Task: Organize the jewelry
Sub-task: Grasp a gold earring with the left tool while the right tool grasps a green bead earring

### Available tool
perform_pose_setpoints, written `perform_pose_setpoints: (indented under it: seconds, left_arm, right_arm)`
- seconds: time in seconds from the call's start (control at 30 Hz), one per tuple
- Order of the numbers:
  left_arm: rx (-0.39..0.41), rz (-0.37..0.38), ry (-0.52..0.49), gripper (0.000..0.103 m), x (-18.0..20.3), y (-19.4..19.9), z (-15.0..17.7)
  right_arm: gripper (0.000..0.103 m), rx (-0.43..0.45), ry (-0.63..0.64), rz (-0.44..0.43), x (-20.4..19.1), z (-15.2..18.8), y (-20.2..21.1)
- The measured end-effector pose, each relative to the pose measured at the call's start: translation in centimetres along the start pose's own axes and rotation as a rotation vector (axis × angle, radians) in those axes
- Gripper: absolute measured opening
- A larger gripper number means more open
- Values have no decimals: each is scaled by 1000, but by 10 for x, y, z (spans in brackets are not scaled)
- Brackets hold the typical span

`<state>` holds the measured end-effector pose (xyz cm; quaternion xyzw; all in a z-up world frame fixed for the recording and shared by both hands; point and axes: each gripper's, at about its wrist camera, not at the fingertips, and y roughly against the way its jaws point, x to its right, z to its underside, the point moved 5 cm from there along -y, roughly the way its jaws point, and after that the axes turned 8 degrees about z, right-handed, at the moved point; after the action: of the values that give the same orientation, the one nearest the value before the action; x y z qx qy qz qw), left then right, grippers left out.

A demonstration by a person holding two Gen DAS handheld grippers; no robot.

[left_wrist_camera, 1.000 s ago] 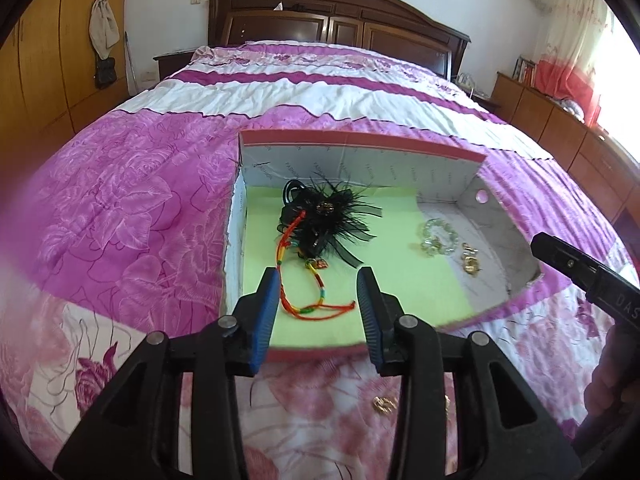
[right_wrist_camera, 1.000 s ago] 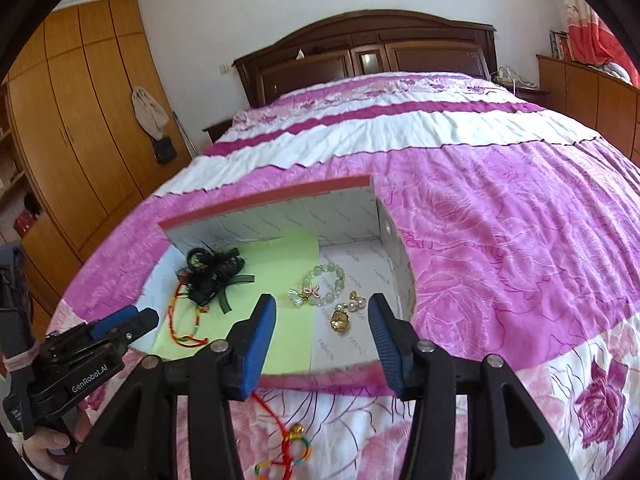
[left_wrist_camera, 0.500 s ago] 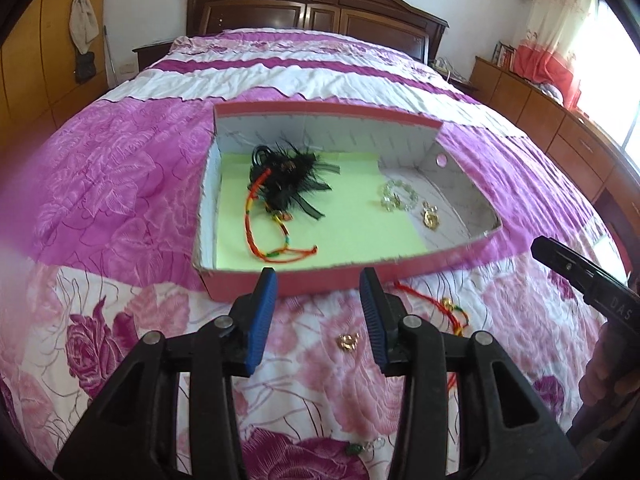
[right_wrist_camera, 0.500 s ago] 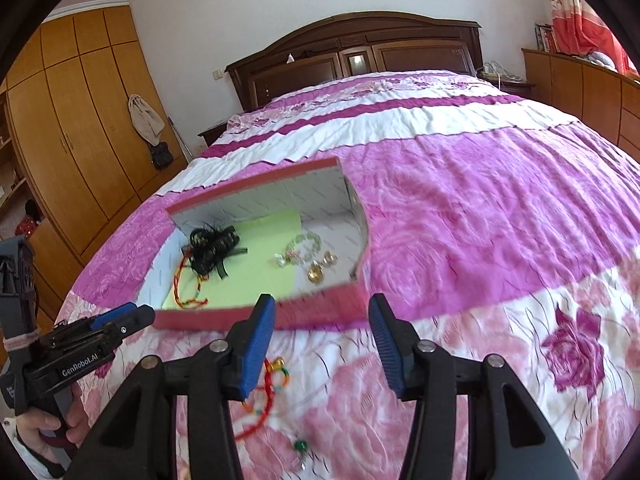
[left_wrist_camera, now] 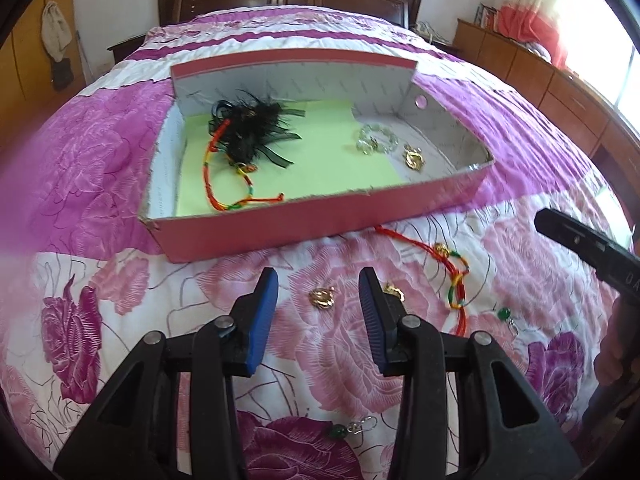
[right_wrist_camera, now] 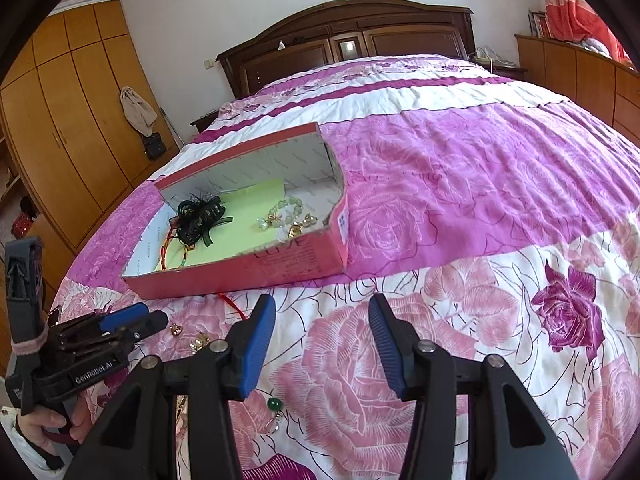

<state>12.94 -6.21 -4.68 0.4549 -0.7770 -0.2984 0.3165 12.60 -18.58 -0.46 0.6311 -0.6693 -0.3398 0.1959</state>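
Between the spread, empty fingers of the left claw (left_wrist_camera: 319, 312), a small gold earring (left_wrist_camera: 322, 298) lies on the bed's quilt (left_wrist_camera: 120, 272), just short of the pink box (left_wrist_camera: 280, 224). Light, hard and slippery by the look of it, it probably needs a pinch across its body. Right claw (right_wrist_camera: 322, 344) also gapes empty.

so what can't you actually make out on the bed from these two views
- Second gold earring, left wrist view: partly behind a blue finger of the left gripper.
- Red braided bracelet, right wrist view: mostly behind the right gripper.
- Green-bead earring, left wrist view: too small for detail.
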Motion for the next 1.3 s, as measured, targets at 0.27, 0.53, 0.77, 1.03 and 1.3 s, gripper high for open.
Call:
perform_pose_setpoints:
  seconds: [0.27, 0.53, 0.77, 1.03, 1.3]
  left_arm:
    - [-58, -10, -70, 12, 9, -18, 11]
    - [-70, -32, -61, 9, 2, -28, 15]
    - [-58, -37, -75, 5, 3, -28, 16]
    - [-5, -9, -55, 5, 3, -6, 10]
    - [33, -3, -22, 5, -4, 13, 10]
  right_arm:
    - [52, -8, -14, -8, 5, 4, -2]
    - [52, -15, -17, -12, 8, 8, -3]
    - [52, -24, -17, -12, 8, 11, -4]
    - [52, -36, -10, -17, 5, 16, 2]
    - [51, -81, 44, -53, -14, 31, 5]
